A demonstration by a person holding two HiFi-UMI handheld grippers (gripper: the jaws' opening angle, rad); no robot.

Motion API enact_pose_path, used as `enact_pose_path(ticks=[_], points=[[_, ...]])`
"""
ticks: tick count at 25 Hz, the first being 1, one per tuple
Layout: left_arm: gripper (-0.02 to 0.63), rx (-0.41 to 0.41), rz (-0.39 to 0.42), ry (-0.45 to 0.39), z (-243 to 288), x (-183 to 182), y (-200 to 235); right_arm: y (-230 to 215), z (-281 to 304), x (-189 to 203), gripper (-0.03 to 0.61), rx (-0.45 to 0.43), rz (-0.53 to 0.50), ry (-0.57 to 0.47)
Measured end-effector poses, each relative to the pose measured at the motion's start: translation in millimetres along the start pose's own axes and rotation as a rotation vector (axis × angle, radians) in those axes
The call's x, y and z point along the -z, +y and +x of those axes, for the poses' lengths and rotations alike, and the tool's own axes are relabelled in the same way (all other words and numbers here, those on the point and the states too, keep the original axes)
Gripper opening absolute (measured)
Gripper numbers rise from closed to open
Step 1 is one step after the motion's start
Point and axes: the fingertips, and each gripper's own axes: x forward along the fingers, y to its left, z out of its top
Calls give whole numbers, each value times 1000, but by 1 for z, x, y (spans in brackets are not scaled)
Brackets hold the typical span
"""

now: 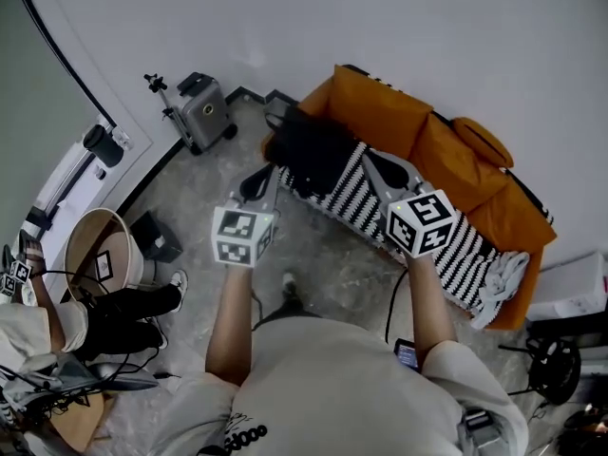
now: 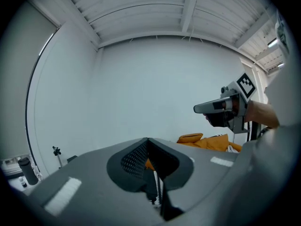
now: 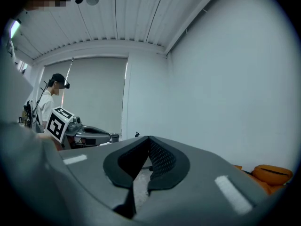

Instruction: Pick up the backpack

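A black backpack (image 1: 309,150) lies on the left end of an orange sofa (image 1: 418,131), on a black-and-white striped throw (image 1: 356,202). Both grippers hover in front of the sofa, pointing at it and apart from the backpack. My left gripper (image 1: 270,173) is just below and left of the backpack, jaws shut on nothing. My right gripper (image 1: 370,158) is to the backpack's right over the throw, also shut and empty. In the left gripper view the closed gripper (image 2: 148,140) shows orange cushions (image 2: 192,138) beyond it. In the right gripper view the closed gripper (image 3: 149,139) faces a white wall.
A grey suitcase (image 1: 204,112) stands by the wall left of the sofa. A round tub (image 1: 95,245) and a seated person's legs (image 1: 123,312) are at the lower left, with cables on the floor. White cloth (image 1: 503,278) hangs at the sofa's right end. Another person (image 3: 47,105) stands far back.
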Motion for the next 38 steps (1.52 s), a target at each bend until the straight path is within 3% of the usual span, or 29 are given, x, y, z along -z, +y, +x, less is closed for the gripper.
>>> enact_pose_path(ticks=[12,23,38], points=[[9,-6,-6,30,78,8,111,-19,124,-3,3,-37,-8,90],[9,20,-37,50,132,32,186,-33,217,0,3,-9,-10,131],[9,62,-65,117,184,59,203,-74,267,22,3,27,35,163]])
